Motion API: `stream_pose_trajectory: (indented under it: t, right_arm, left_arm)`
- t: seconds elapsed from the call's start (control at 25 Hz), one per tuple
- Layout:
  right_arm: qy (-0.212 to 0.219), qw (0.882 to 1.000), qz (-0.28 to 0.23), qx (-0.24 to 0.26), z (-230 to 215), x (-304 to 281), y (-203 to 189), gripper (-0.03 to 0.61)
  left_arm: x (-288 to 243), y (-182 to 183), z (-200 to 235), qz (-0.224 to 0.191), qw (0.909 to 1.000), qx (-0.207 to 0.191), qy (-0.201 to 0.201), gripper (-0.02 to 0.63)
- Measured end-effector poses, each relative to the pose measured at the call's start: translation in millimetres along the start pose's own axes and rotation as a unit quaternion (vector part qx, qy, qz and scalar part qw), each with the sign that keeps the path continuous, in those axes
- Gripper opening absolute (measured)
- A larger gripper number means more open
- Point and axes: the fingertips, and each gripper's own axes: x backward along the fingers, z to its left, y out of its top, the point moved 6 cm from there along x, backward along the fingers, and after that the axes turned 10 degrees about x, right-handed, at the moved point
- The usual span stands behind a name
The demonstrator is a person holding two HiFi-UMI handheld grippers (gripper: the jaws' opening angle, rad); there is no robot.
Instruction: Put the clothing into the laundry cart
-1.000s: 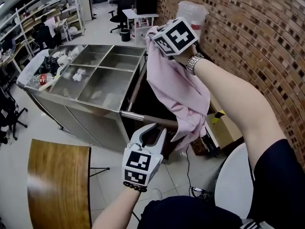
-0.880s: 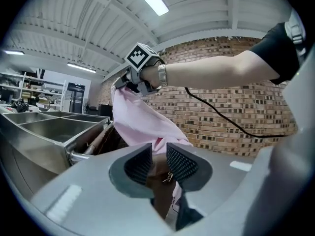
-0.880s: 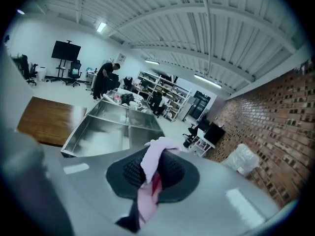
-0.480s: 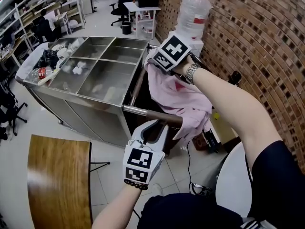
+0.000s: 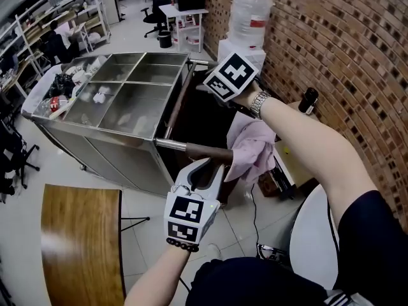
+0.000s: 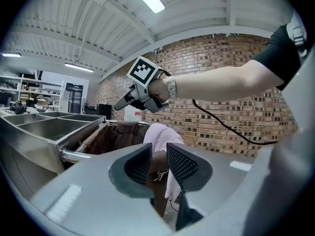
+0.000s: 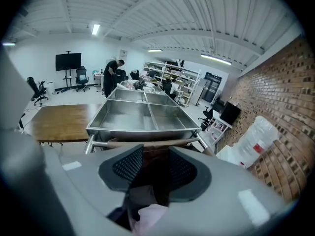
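Note:
The pink garment [image 5: 252,148] lies bunched at the near right corner of the laundry cart [image 5: 197,150], a dark brown bag on a metal frame, and hangs partly over the rail. My right gripper [image 5: 209,89] hovers above the cart's mouth. Its jaws are opening, with nothing pinched between them. In the right gripper view the pink cloth [image 7: 147,219] sits loose below the right gripper [image 7: 155,168]. My left gripper [image 5: 205,169] is open just before the front rail. The left gripper view shows the left gripper [image 6: 158,157] aimed at the garment [image 6: 160,134], apart from it.
A steel trolley [image 5: 121,101] with several compartments stands against the cart's left side. A wooden table [image 5: 80,247] is at lower left. Along the brick wall at the right stands a water bottle [image 5: 247,14]. A person [image 7: 112,77] stands at the far benches.
My right gripper has come down toward the cart and let go of the pink garment, which dropped from hanging high to lying on the cart's corner. The left gripper has barely moved.

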Motion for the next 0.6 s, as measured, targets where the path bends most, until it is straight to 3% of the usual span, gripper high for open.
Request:
stream_pose_trajectory:
  t: [0.24,0.6]
  right_arm:
    - [0.009,0.999,-0.041,0.017,28.8,43.8,-16.5,0.135]
    - [0.010,0.993,-0.121,-0.001,70.2,119.4,-73.6,0.078]
  left_arm:
    - [-3.3,2.0,-23.4,-0.004,0.9999,-0.004,0.009,0.089]
    - [-10.9,0.7,-71.1,-0.003,0.9995,-0.002,0.030,0.083]
